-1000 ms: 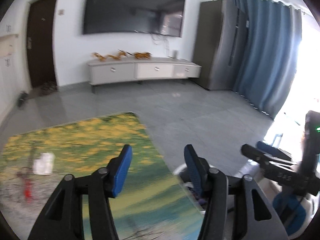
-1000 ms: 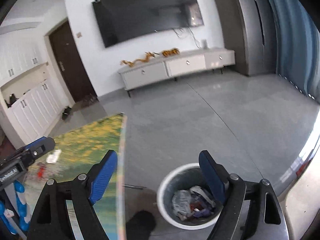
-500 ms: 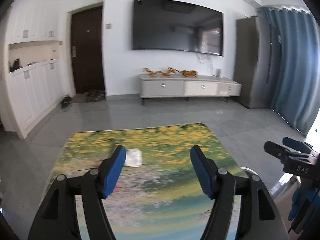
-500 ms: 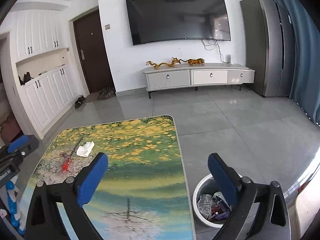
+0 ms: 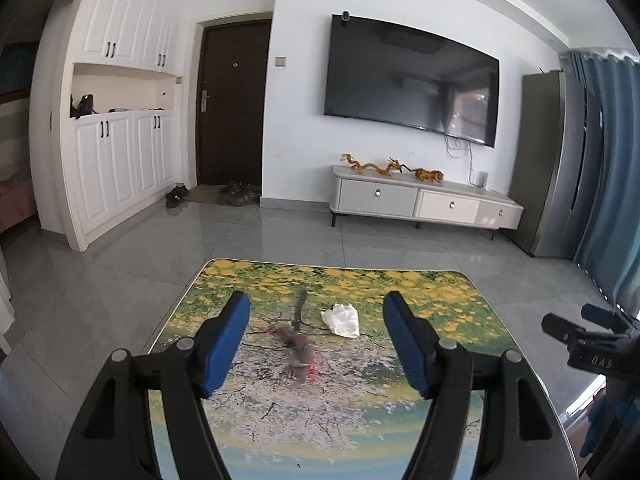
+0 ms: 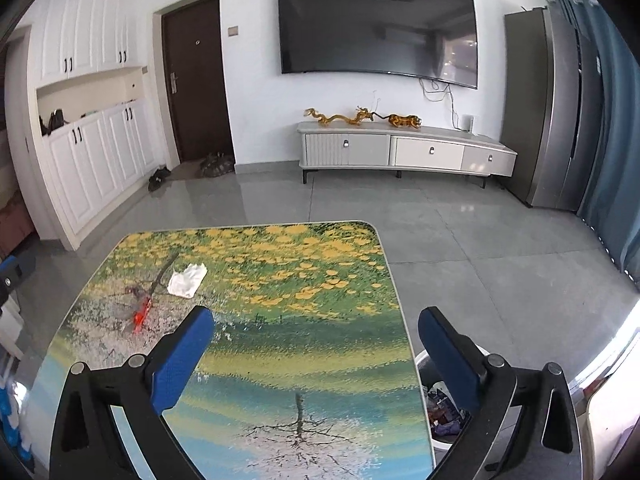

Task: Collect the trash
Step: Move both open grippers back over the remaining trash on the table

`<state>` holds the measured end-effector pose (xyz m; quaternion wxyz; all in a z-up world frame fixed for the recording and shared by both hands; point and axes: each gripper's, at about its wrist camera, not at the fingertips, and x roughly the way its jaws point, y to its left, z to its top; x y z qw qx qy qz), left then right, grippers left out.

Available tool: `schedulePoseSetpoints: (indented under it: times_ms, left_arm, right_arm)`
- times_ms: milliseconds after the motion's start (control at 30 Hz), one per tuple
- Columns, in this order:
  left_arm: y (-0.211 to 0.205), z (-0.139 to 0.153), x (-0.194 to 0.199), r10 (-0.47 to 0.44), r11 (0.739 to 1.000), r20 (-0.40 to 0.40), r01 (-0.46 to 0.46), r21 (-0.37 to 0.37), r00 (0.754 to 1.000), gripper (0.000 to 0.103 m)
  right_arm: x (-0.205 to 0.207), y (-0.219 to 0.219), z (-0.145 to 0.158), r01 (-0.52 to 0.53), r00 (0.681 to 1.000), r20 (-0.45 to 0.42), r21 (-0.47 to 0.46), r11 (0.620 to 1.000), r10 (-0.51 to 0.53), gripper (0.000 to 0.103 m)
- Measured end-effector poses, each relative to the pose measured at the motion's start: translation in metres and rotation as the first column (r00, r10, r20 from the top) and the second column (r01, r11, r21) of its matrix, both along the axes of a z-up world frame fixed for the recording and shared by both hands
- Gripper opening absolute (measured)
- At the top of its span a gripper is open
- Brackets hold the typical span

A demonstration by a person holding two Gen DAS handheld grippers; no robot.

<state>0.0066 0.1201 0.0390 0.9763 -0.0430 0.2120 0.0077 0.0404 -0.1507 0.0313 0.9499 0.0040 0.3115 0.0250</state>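
A crumpled white tissue (image 5: 341, 320) lies on the painted table (image 5: 460, 312), also in the right wrist view (image 6: 187, 280). Beside it lies a small red and grey wrapper (image 5: 298, 350), also in the right wrist view (image 6: 140, 312). My left gripper (image 5: 316, 344) is open and empty above the table's near part, facing both pieces. My right gripper (image 6: 316, 352) is open and empty over the table's right side. A white trash bin (image 6: 440, 420) with trash inside stands on the floor by the table's right edge, partly hidden behind my right finger.
The right gripper's body shows at the right edge of the left wrist view (image 5: 592, 344). Grey tiled floor (image 6: 480, 232) surrounds the table. A TV cabinet (image 6: 404, 152), a fridge (image 6: 560, 100) and blue curtains (image 6: 616, 160) stand beyond.
Both grippers have swung left from the bin side toward the table. The tissue and wrapper now lie between the left fingers' line of sight. The bin has slid to the right view's lower edge.
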Motion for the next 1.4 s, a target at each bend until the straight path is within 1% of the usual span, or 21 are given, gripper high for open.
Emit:
schedulePoseSetpoints:
  times_ms: [133,267,633,933,1133,1300,1400]
  left_arm:
    - [0.007,-0.007,-0.001,0.0,1.0,-0.009,0.0,0.0,1.0,0.067]
    - [0.009,-0.013,0.002,0.0,1.0,-0.033,0.001,0.019,0.999,0.068]
    - [0.017,-0.033,0.014,-0.022,1.0,-0.089,0.021,-0.008,0.996,0.068]
    - [0.029,-0.05,0.03,-0.027,0.999,-0.137,0.023,-0.036,0.99,0.068]
    - [0.036,-0.059,0.038,-0.007,1.0,-0.163,0.002,-0.031,0.987,0.068]
    - [0.043,-0.066,0.047,-0.003,1.0,-0.185,-0.001,-0.02,0.983,0.068]
    - [0.054,-0.07,0.054,-0.007,1.0,-0.197,0.001,-0.031,0.98,0.068]
  right_arm:
    - [0.002,0.01,-0.004,-0.007,1.0,-0.013,-0.016,1.0,0.007,0.103]
    - [0.003,0.018,-0.006,-0.015,1.0,-0.019,-0.028,0.999,0.014,0.103]
    - [0.011,0.028,-0.012,-0.02,0.999,-0.046,-0.067,0.998,0.016,0.103]
    - [0.021,0.035,-0.017,-0.036,0.998,-0.061,-0.072,0.997,0.031,0.103]
    - [0.033,0.038,-0.023,-0.052,0.996,-0.073,-0.06,0.997,0.048,0.103]
    - [0.046,0.044,-0.028,-0.094,0.992,-0.091,-0.058,0.994,0.088,0.103]
    - [0.055,0.05,-0.028,-0.14,0.987,-0.092,-0.056,0.989,0.134,0.103]
